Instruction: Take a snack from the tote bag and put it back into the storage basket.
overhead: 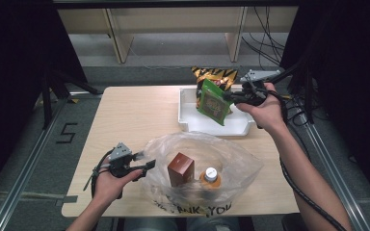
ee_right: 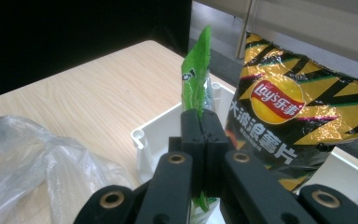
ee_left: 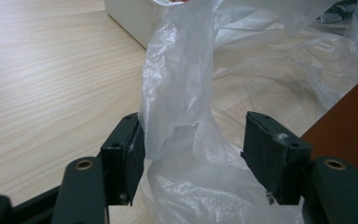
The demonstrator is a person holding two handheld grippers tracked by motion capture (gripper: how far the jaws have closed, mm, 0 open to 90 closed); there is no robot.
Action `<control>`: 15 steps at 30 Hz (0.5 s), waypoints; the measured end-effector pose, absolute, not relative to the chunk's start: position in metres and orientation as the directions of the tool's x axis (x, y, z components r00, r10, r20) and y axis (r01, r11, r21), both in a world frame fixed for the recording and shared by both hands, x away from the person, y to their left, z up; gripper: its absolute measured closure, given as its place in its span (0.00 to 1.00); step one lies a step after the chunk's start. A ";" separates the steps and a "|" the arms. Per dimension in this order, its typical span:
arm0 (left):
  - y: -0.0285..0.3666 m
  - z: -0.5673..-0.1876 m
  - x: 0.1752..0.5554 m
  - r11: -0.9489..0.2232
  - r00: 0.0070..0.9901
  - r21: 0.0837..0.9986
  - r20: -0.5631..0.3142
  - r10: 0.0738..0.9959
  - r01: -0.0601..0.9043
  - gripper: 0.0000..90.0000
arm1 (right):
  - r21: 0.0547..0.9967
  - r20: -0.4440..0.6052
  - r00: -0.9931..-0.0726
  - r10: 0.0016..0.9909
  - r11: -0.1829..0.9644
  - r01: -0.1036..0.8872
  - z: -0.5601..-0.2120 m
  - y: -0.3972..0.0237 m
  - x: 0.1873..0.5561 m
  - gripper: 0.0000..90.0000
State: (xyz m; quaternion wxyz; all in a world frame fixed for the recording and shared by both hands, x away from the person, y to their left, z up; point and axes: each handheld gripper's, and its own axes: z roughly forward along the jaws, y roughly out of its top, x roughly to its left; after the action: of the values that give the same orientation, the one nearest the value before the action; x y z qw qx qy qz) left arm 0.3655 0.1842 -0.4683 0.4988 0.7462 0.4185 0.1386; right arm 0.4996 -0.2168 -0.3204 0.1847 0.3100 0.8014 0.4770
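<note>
High view: right gripper [overhead: 231, 97] clamps green packet [overhead: 213, 102] above white bin [overhead: 188, 120], far right, beside chips bag [overhead: 217, 76]. Left gripper [overhead: 142, 161], jaws apart around edge of plastic bag [overhead: 231, 163], near centre, holding box [overhead: 180, 168] and bottle [overhead: 210, 177].

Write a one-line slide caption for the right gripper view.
Right claw shut on the edge of a green snack packet, beside a Lay's chip bag in the white tray.
</note>
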 end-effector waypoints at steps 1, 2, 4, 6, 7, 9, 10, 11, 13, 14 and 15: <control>0.184 -0.468 0.366 -0.154 0.612 0.860 -0.209 0.763 0.486 0.43 | 0.874 -0.012 -0.745 0.667 0.368 0.316 -0.321 -0.218 0.502 1.00; 0.184 -0.468 0.366 -0.153 0.612 0.860 -0.210 0.763 0.486 0.43 | 0.876 -0.010 -0.741 0.671 0.363 0.317 -0.322 -0.217 0.503 1.00; 0.184 -0.468 0.366 -0.154 0.612 0.860 -0.209 0.762 0.486 0.43 | 0.873 0.005 -0.739 0.674 0.357 0.331 -0.324 -0.216 0.506 1.00; 0.184 -0.468 0.366 -0.154 0.612 0.860 -0.210 0.762 0.486 0.43 | 0.870 0.009 -0.736 0.677 0.358 0.339 -0.326 -0.216 0.508 1.00; 0.184 -0.468 0.366 -0.154 0.612 0.860 -0.210 0.762 0.486 0.43 | 0.871 0.012 -0.733 0.680 0.353 0.342 -0.327 -0.216 0.509 1.00; 0.184 -0.469 0.366 -0.153 0.612 0.860 -0.211 0.762 0.487 0.43 | 0.867 0.006 -0.735 0.678 0.363 0.342 -0.328 -0.217 0.513 1.00; 0.184 -0.469 0.366 -0.153 0.612 0.860 -0.211 0.762 0.487 0.43 | 0.866 0.009 -0.735 0.677 0.362 0.344 -0.329 -0.216 0.514 1.00; 0.184 -0.469 0.366 -0.154 0.613 0.860 -0.211 0.762 0.487 0.43 | 0.871 0.009 -0.726 0.687 0.351 0.343 -0.331 -0.216 0.515 1.00; 0.184 -0.469 0.366 -0.153 0.613 0.860 -0.211 0.762 0.487 0.43 | 0.872 0.002 -0.727 0.687 0.354 0.338 -0.332 -0.216 0.517 1.00; 0.184 -0.469 0.366 -0.153 0.613 0.860 -0.212 0.761 0.487 0.43 | 0.864 0.013 -0.732 0.682 0.361 0.351 -0.333 -0.216 0.518 1.00; 0.184 -0.469 0.366 -0.153 0.613 0.860 -0.211 0.762 0.487 0.43 | 0.861 0.018 -0.726 0.688 0.359 0.362 -0.333 -0.216 0.518 1.00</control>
State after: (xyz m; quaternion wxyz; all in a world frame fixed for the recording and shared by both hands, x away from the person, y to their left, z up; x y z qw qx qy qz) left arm 0.3657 0.1842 -0.4688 0.4986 0.7468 0.4180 0.1376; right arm 0.5179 -0.2160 -0.3331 0.1760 0.3258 0.8052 0.4632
